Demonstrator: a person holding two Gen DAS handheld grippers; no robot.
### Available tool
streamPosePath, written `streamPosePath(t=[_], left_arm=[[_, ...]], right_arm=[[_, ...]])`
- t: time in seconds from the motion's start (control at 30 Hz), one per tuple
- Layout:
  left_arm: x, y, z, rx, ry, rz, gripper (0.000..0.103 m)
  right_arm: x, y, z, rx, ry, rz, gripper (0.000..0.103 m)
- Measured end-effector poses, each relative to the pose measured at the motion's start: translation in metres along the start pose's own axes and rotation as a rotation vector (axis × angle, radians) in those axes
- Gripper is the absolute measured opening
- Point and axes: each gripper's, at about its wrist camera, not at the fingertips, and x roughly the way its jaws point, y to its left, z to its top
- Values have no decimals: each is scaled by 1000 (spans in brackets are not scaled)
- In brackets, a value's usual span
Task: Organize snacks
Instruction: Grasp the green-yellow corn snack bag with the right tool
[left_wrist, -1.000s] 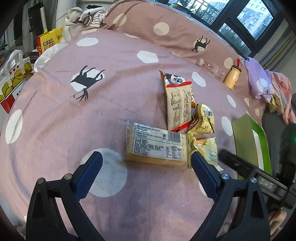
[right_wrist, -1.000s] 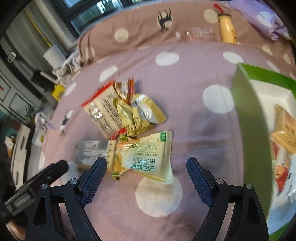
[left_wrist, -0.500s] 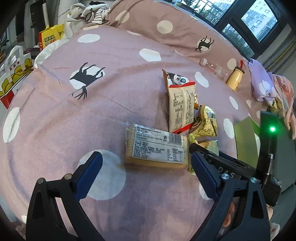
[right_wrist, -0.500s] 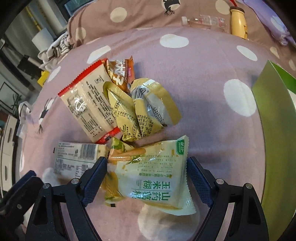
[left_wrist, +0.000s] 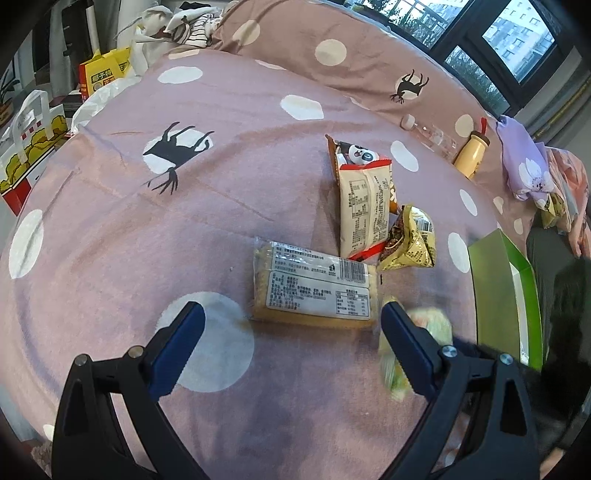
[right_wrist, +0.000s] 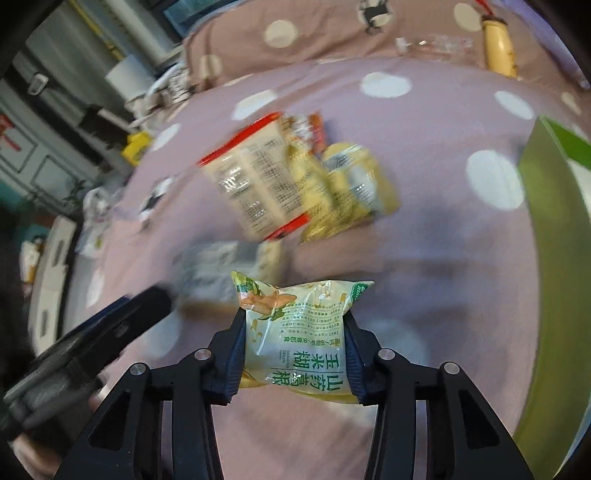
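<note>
My right gripper (right_wrist: 295, 347) is shut on a pale green snack packet (right_wrist: 301, 332) and holds it above the pink bedspread; it shows blurred in the left wrist view (left_wrist: 417, 343). My left gripper (left_wrist: 291, 332) is open and empty, just short of a flat yellow cake packet (left_wrist: 314, 288), which also shows in the right wrist view (right_wrist: 225, 273). Beyond lie a beige red-edged packet (left_wrist: 364, 206), a panda packet (left_wrist: 351, 153) and gold packets (left_wrist: 410, 238). The green box (left_wrist: 498, 288) stands at the right, and in the right wrist view (right_wrist: 550, 258).
A yellow bottle (left_wrist: 471, 157), a clear bottle (left_wrist: 428, 131) and a purple cloth (left_wrist: 524, 162) lie at the bed's far right. Bags and a yellow carton (left_wrist: 103, 72) stand off the bed's left edge. A pillow (left_wrist: 332, 55) runs along the back.
My right gripper has closed on the pale green packet and lifted it off the bed, moving fast. My left gripper stays open in about the same place.
</note>
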Motion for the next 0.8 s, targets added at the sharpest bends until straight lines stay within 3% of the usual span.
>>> streamPosePath(t=[0.23, 0.37, 0.57, 0.8], left_arm=[[-2, -1, -7, 13, 6, 3, 93], [-2, -8, -14, 56, 19, -13, 80], [0, -23, -29, 94, 59, -119, 73], [14, -52, -47, 168, 116, -188, 67]], right_arm=[[11, 1, -19, -17, 76, 45, 51], [-10, -10, -23, 33, 5, 64, 64], [-52, -43, -26, 193, -134, 178, 64], [-33, -46, -24, 242, -70, 229, 64]])
